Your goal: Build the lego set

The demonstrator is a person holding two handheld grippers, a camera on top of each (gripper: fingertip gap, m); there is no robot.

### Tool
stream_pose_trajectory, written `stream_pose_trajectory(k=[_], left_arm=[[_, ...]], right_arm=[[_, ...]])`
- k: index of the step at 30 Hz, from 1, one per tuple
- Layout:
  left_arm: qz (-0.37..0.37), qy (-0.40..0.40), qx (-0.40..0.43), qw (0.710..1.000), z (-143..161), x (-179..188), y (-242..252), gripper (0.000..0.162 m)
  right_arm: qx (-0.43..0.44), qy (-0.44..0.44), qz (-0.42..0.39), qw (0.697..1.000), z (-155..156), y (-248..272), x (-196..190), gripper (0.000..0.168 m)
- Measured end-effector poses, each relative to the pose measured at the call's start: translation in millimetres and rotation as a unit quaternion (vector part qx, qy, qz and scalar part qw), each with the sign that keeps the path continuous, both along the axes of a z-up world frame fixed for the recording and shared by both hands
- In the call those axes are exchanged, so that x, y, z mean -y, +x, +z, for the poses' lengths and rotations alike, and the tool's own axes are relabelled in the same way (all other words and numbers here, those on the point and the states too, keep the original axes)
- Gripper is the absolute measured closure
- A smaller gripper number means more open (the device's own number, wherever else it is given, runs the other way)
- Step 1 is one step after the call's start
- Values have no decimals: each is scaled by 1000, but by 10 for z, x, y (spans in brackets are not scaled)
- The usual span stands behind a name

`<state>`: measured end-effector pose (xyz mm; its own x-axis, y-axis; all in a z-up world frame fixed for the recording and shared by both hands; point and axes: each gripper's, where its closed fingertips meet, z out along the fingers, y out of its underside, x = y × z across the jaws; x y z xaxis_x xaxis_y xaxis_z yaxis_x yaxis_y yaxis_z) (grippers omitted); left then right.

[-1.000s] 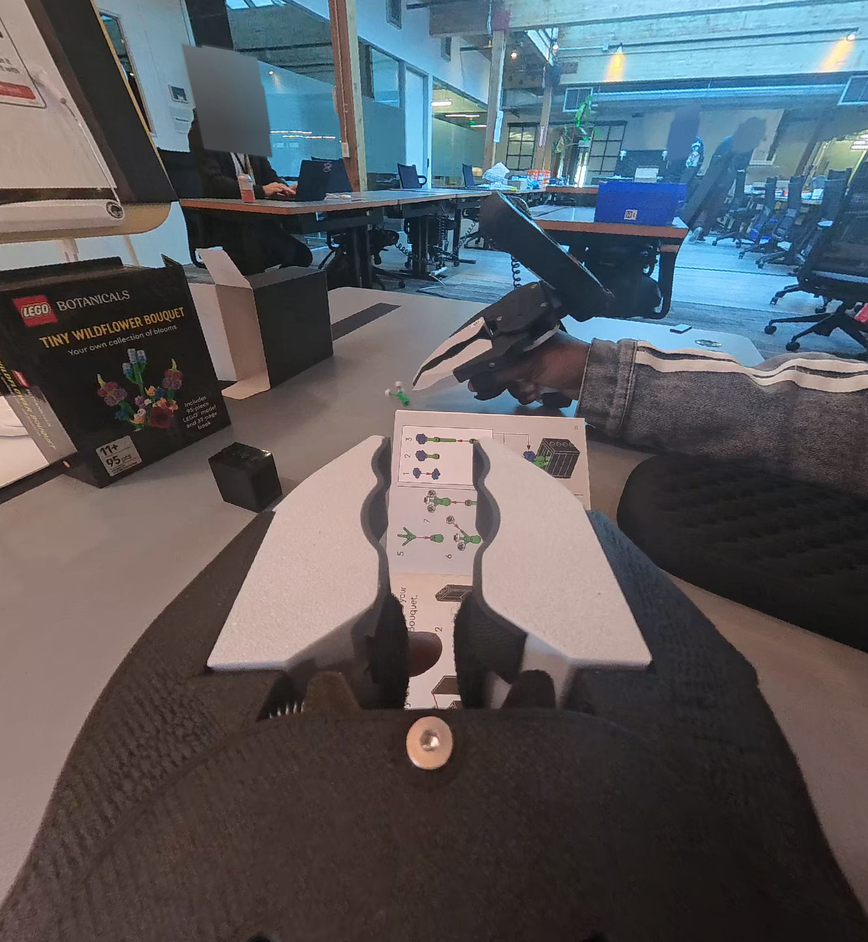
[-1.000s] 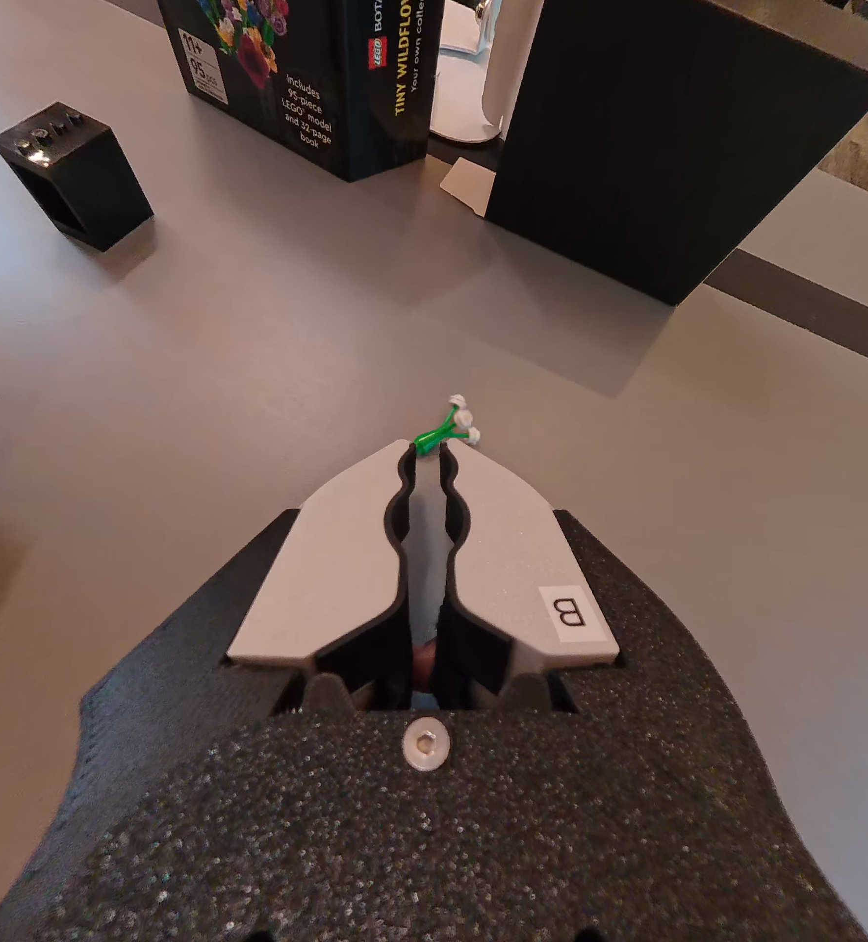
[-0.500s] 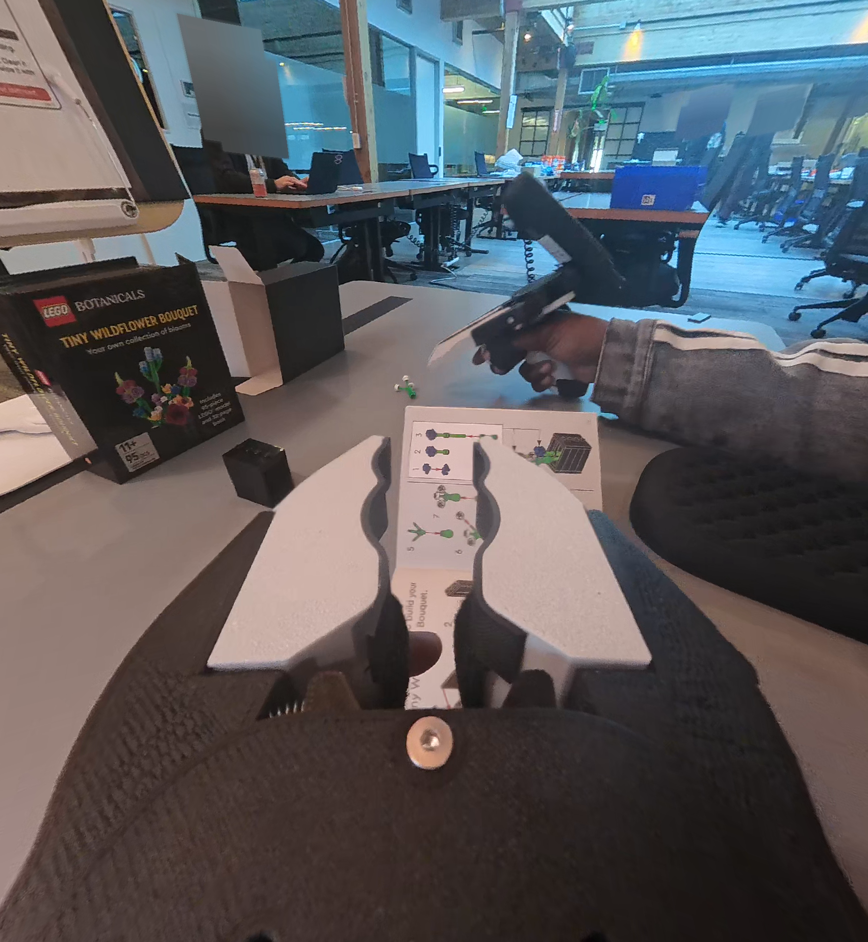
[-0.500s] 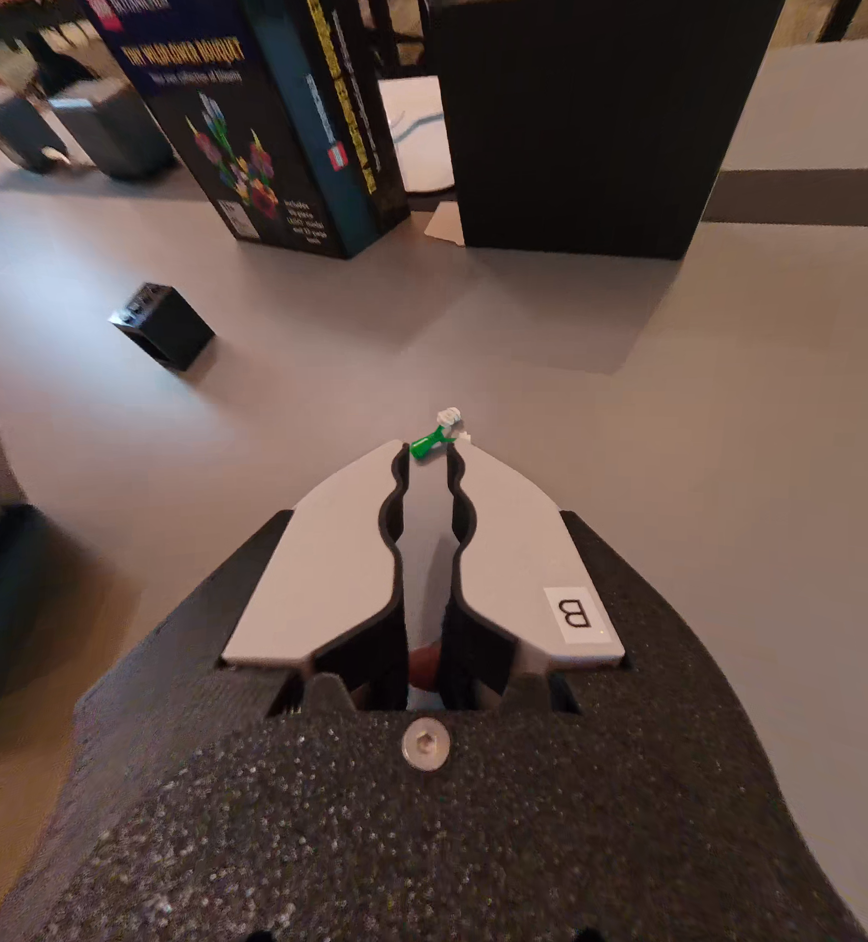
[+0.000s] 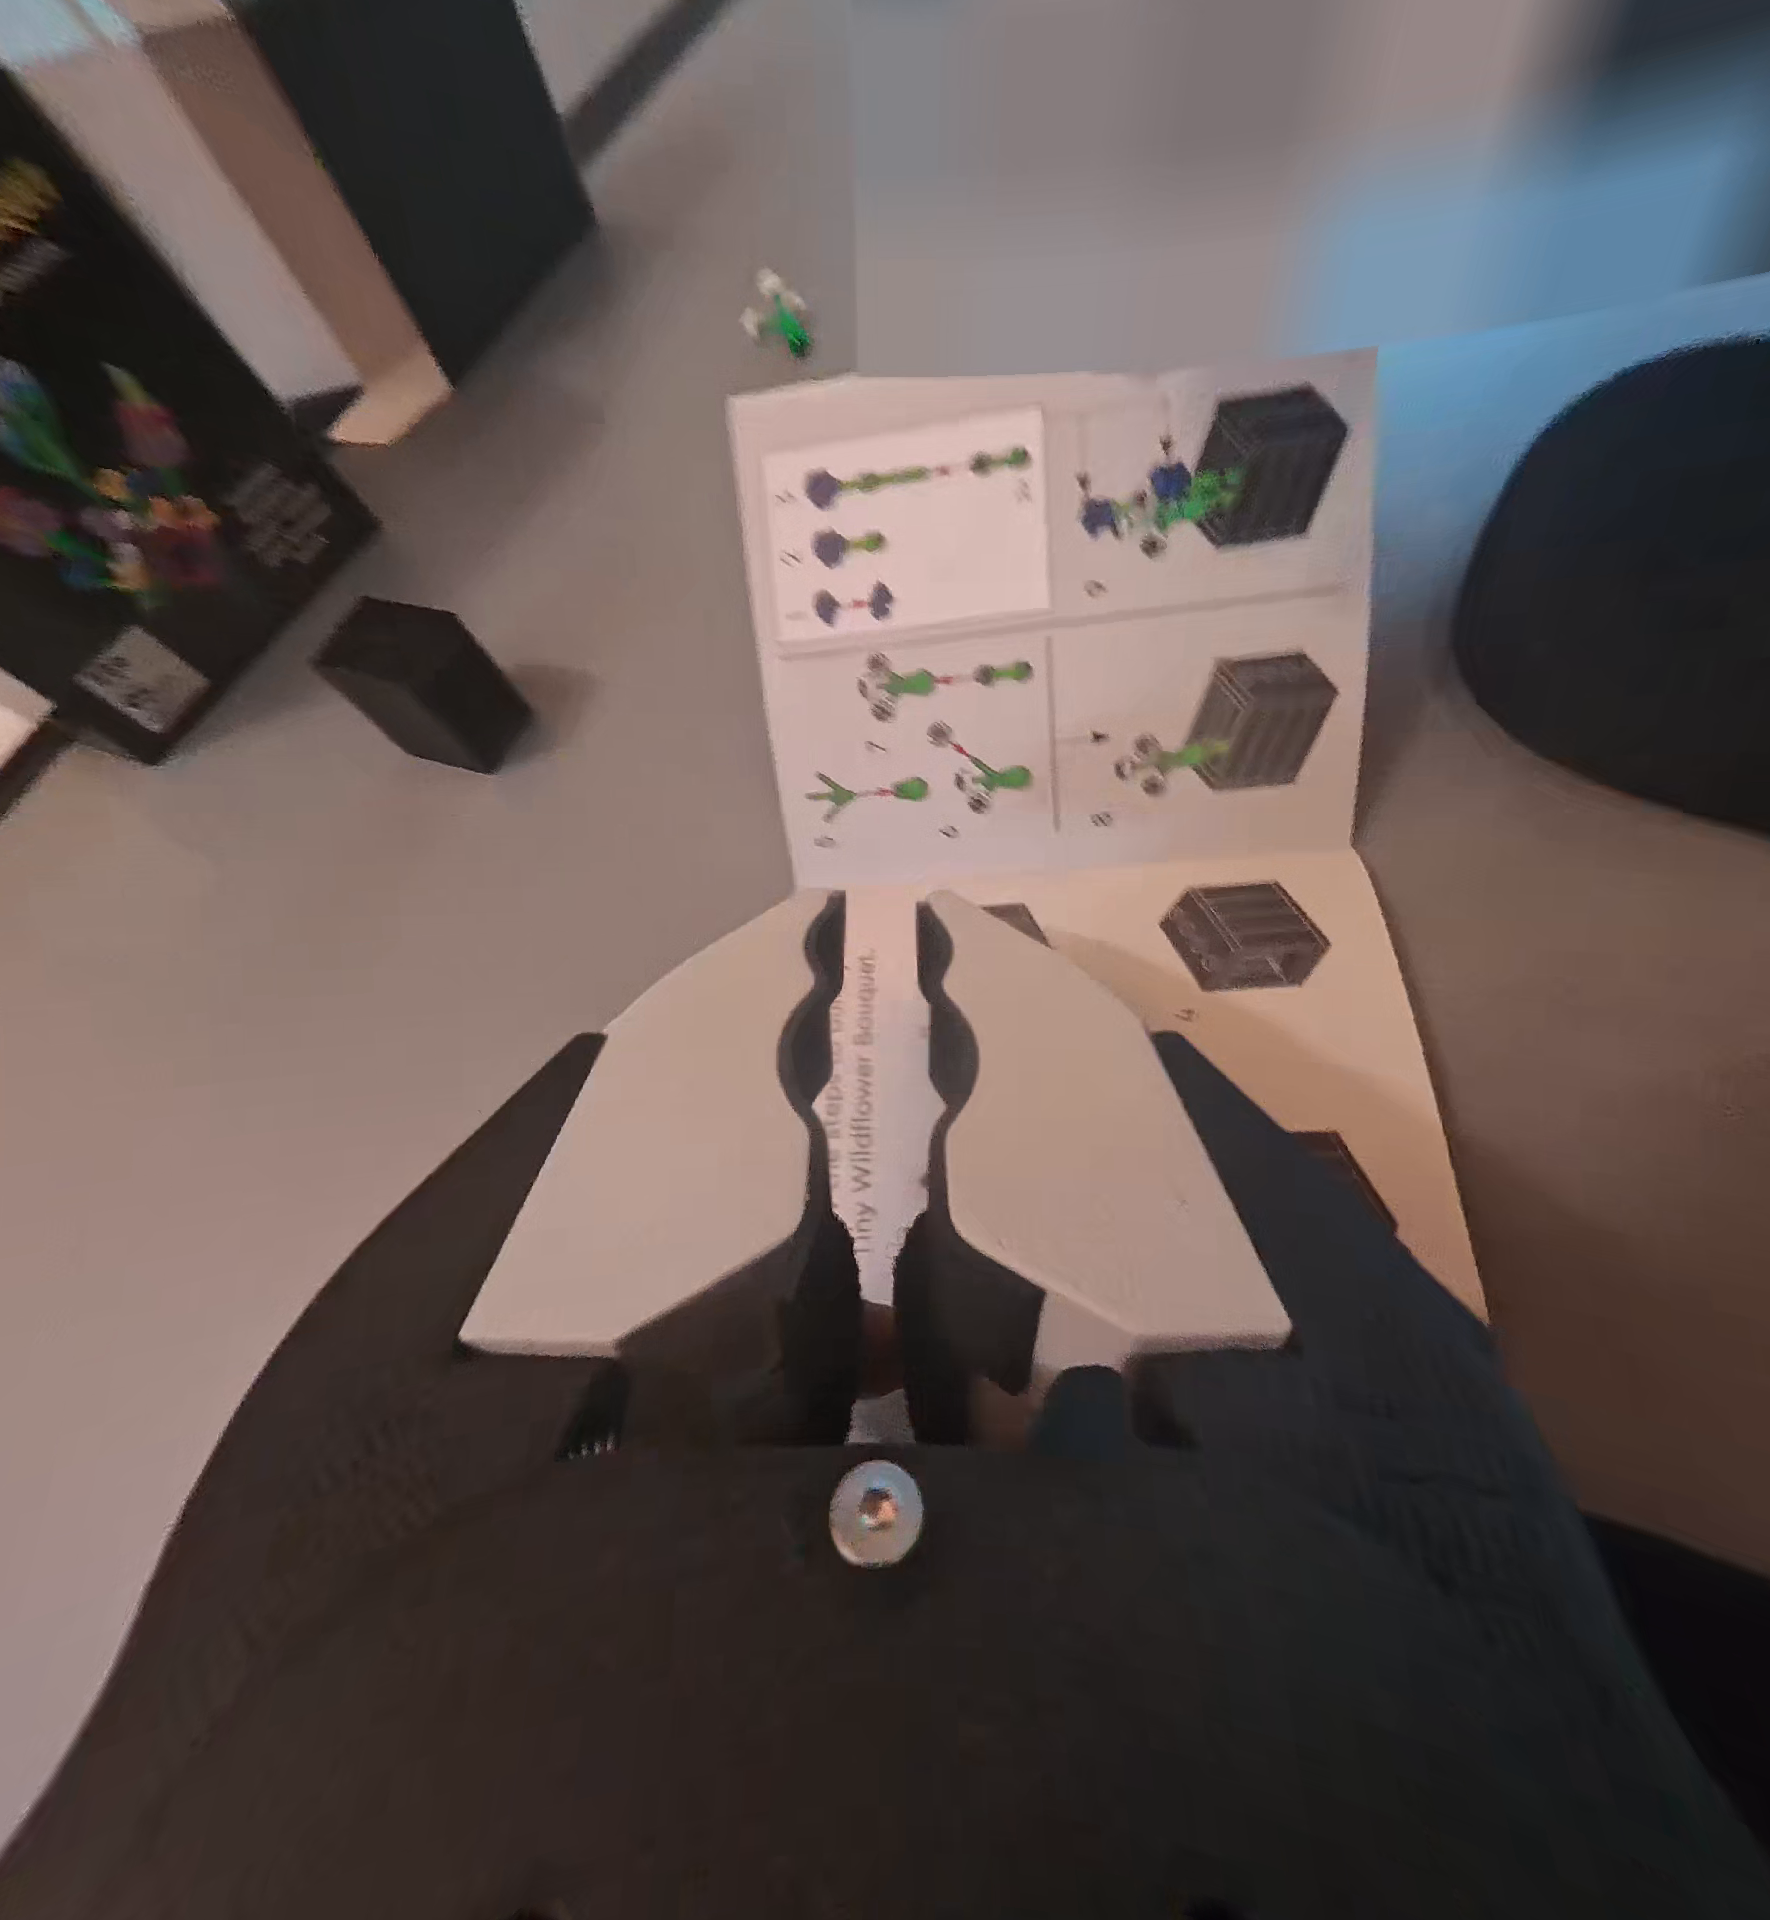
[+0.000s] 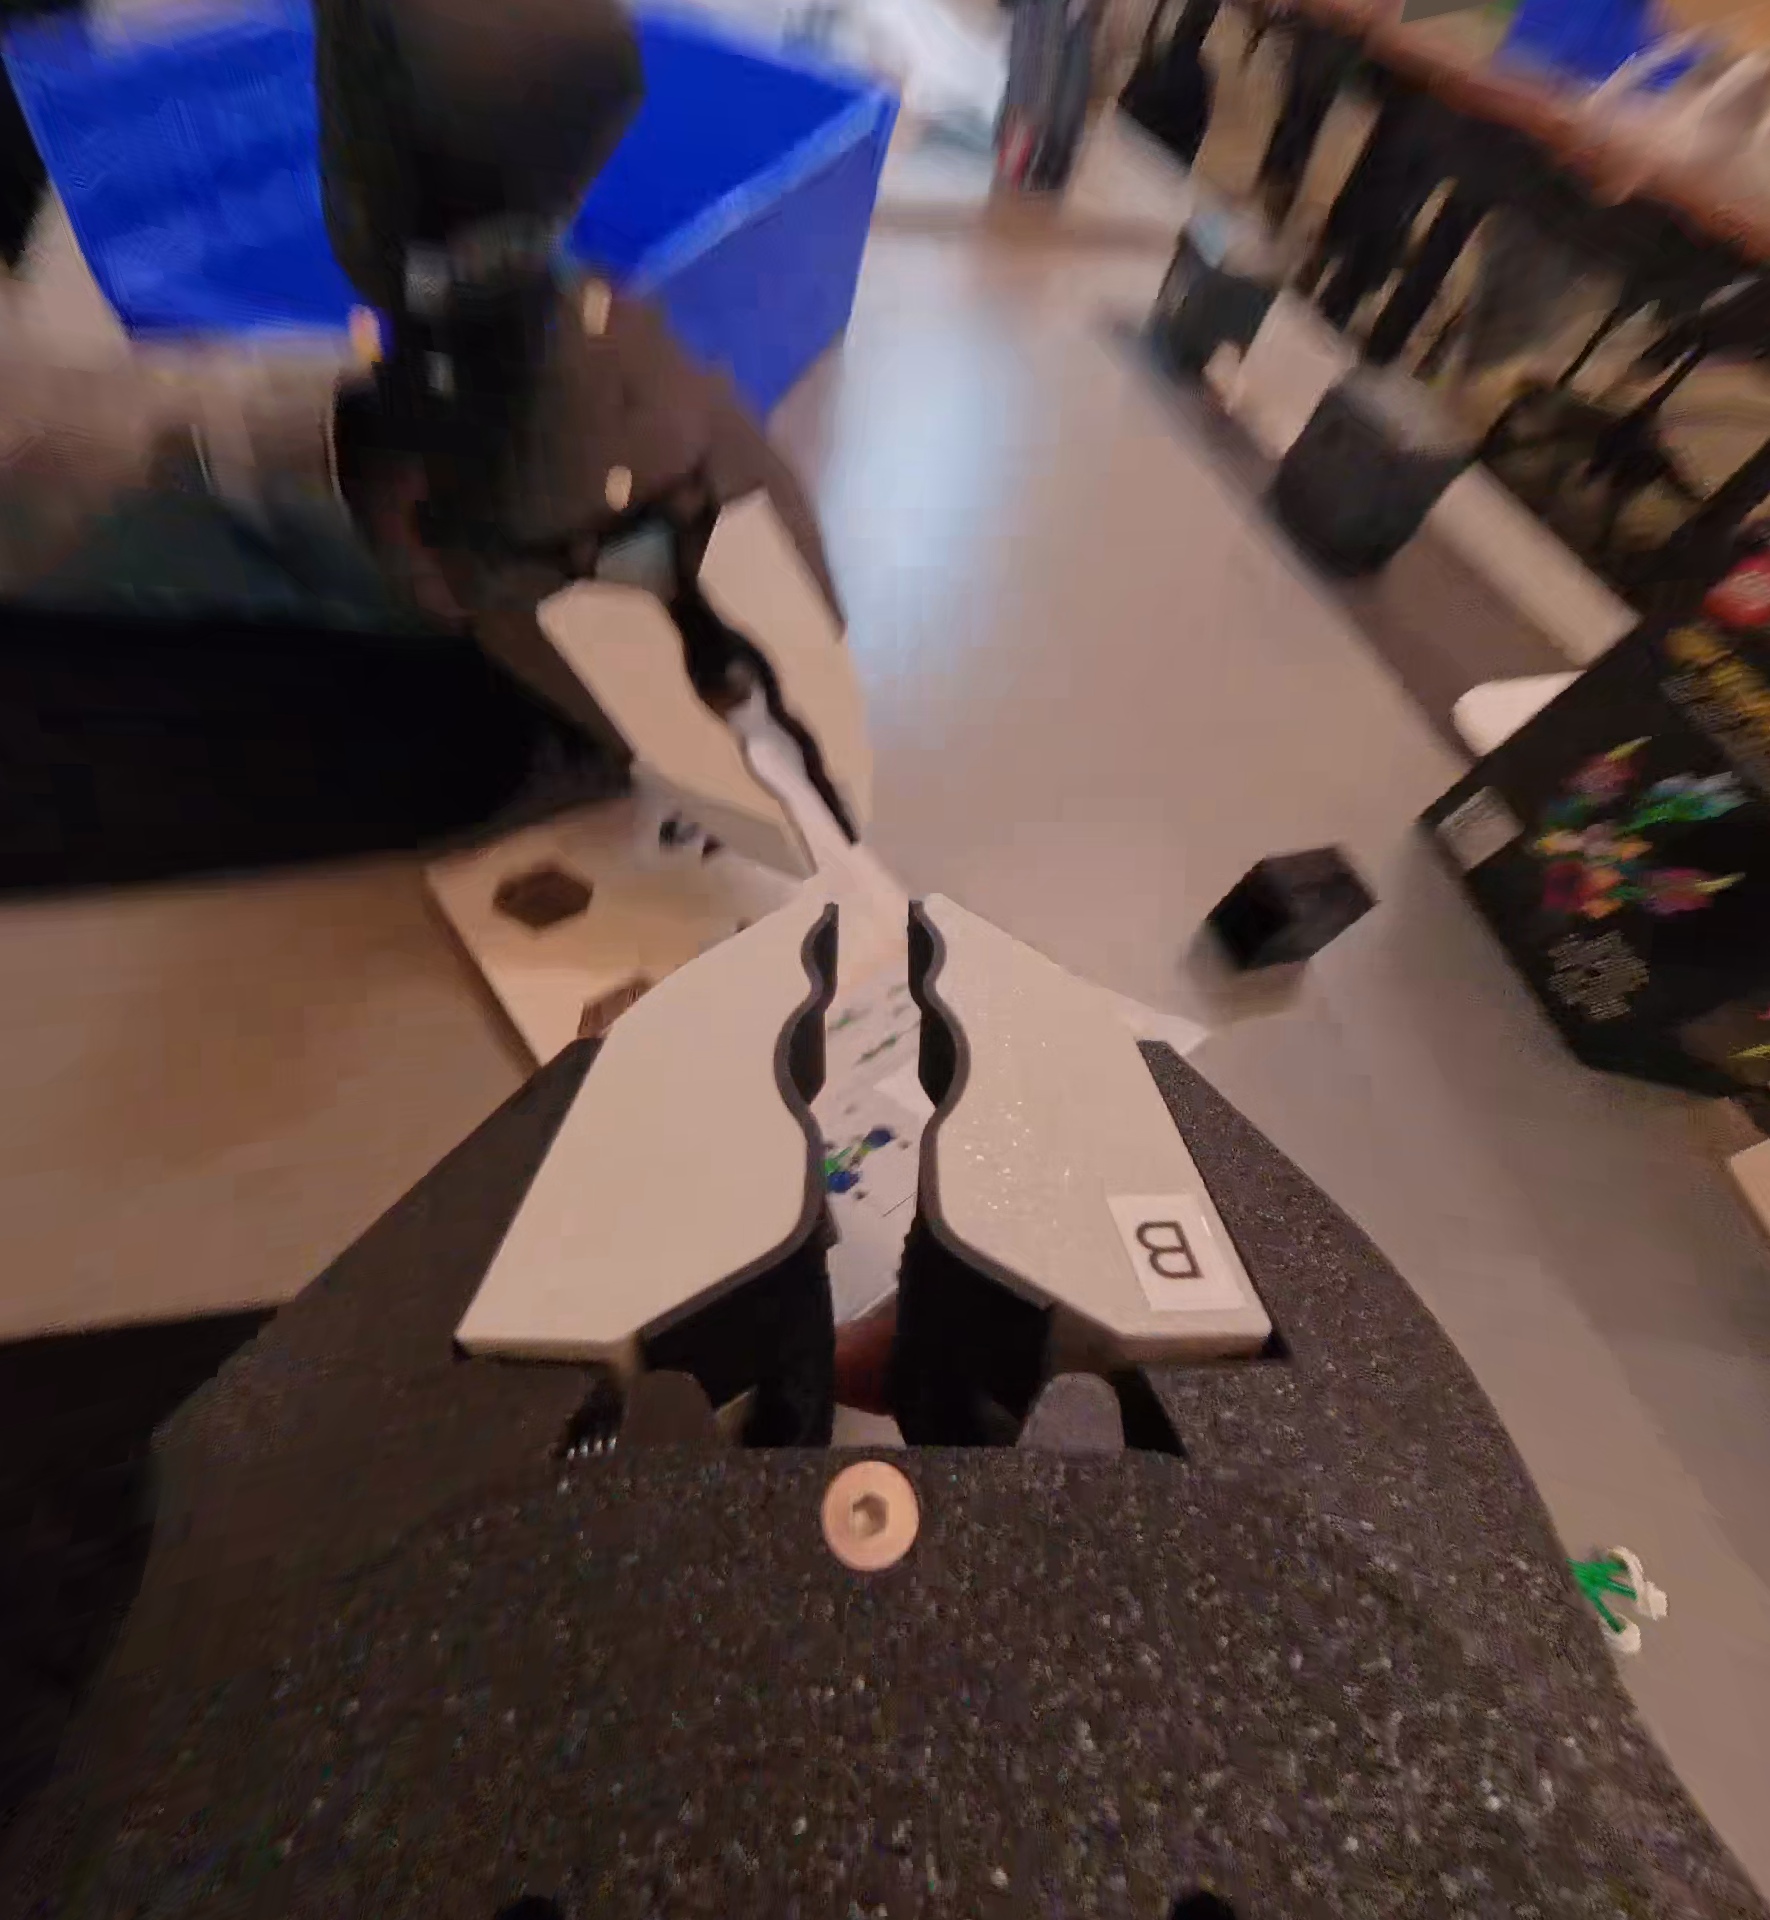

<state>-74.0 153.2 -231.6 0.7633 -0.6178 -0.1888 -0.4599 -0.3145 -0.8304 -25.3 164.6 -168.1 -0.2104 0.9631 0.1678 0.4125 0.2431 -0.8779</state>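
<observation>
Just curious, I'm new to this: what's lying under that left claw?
Under the left claw lies the open instruction booklet on the grey table. The claw hides part of the booklet's near page, so what is printed there cannot be seen.

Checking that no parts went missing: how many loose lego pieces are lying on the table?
2. The green flower stem lies beyond the instruction booklet. The small black block sits left of the booklet, near the set's box. More could be hidden behind the claws.
</observation>
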Motion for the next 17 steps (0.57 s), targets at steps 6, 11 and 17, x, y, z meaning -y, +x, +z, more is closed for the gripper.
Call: stream_pose_trajectory(k=[6,11,17], left_arm=[[-33,-33,-24,999,-129,77,82,149],[-31,-54,-37,997,-214,92,55,149],[-22,-56,-44,997,-235,83,20,148]], right_arm=[[161,70,-19,984,-640,36,-69,156],[198,56,-26,978,-778,111,-115,156],[230,35,-24,972,-885,174,-97,160]])
